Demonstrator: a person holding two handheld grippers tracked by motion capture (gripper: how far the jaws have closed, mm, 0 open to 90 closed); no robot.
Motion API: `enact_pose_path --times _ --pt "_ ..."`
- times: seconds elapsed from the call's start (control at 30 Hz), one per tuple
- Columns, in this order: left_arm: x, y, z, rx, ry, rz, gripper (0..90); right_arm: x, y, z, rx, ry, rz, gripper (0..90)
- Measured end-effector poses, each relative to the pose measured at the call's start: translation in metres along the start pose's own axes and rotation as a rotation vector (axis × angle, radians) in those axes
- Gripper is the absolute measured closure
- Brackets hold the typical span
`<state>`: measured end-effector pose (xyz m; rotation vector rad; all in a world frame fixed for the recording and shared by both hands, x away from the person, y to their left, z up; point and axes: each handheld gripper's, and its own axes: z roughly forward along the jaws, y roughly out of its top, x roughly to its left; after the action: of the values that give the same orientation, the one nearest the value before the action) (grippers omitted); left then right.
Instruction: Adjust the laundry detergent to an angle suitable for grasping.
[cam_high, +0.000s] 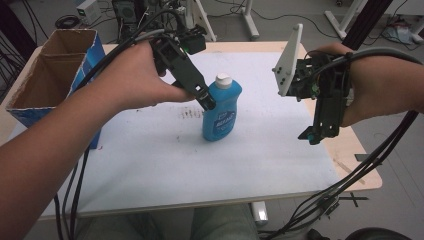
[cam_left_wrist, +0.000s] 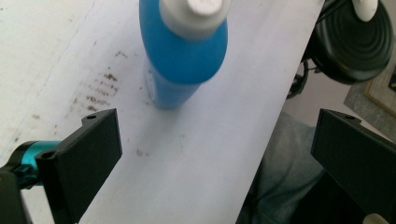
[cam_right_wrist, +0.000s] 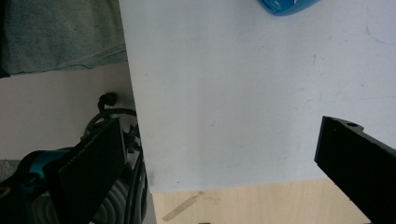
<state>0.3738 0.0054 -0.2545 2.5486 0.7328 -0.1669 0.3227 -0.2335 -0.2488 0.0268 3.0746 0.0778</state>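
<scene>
Forearms of the person come in from the bottom of the high view, each hand carrying one tool. On the left, the left tool (cam_high: 206, 98) hangs just beside the blue bottle (cam_high: 221, 107), at the level of its shoulder; in the left gripper view its jaws stand wide apart, with the bottle ahead of them and not yet between them. Over the right edge of the bench, the right tool (cam_high: 312, 135) points downward, well apart from the bottle, its jaws also spread with nothing in them.

My judgement is that the step in hand is the approach for grasping the bottle. The next move calls for bringing the left jaws around the body below the white cap (cam_high: 223, 80) and then closing, gently, because the bottle stands upright and could tip.

A white sheet covers the bench (cam_high: 165, 165), with some small brown stains near the bottle. An open cardboard box (cam_high: 47, 75) stands at the far left corner. Behind, the floor carries cables and equipment stands.
</scene>
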Motion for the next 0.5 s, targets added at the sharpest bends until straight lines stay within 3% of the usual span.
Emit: enact_pose_path --times 0.5 --pt "0.003 0.020 0.036 -0.015 -0.003 -0.018 1.8 0.000 -0.002 0.001 -0.003 0.003 0.000 1.0"
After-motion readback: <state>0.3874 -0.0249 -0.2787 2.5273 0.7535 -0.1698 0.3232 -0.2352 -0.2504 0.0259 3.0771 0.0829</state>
